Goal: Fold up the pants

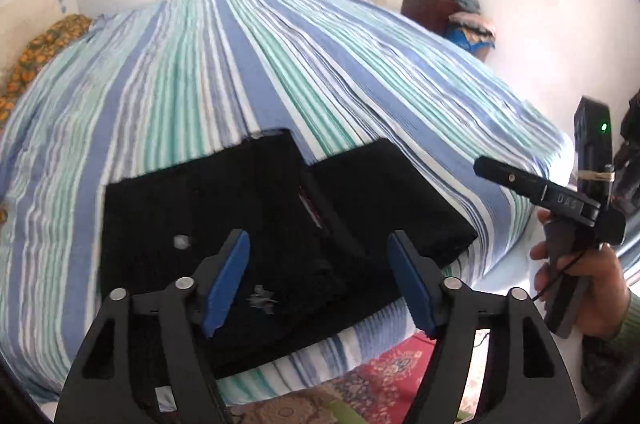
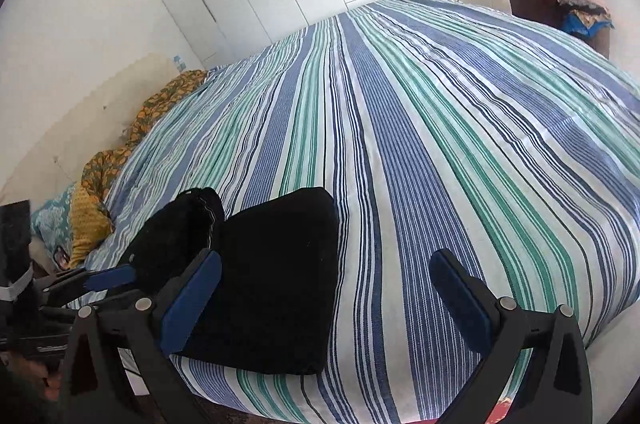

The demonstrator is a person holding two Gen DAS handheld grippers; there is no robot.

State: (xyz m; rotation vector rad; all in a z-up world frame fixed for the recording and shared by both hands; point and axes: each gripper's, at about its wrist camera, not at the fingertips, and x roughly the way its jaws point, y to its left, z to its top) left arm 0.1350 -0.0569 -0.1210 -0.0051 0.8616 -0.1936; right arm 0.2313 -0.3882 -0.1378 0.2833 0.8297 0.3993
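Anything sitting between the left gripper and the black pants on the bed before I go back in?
Nothing visible. The left gripper is open with only air between its pads, and the pants lie folded on the striped bedspread right ahead. The right gripper is off to the side, clear of the path.

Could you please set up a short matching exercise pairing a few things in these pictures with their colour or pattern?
Things:
1. pants
2. bedsheet
3. pads of the left hand-held gripper
4. rug

Descriptions:
A. blue
B. red, patterned
C. black
D. blue, green and white stripes

Pairs: 1-C, 2-D, 3-A, 4-B
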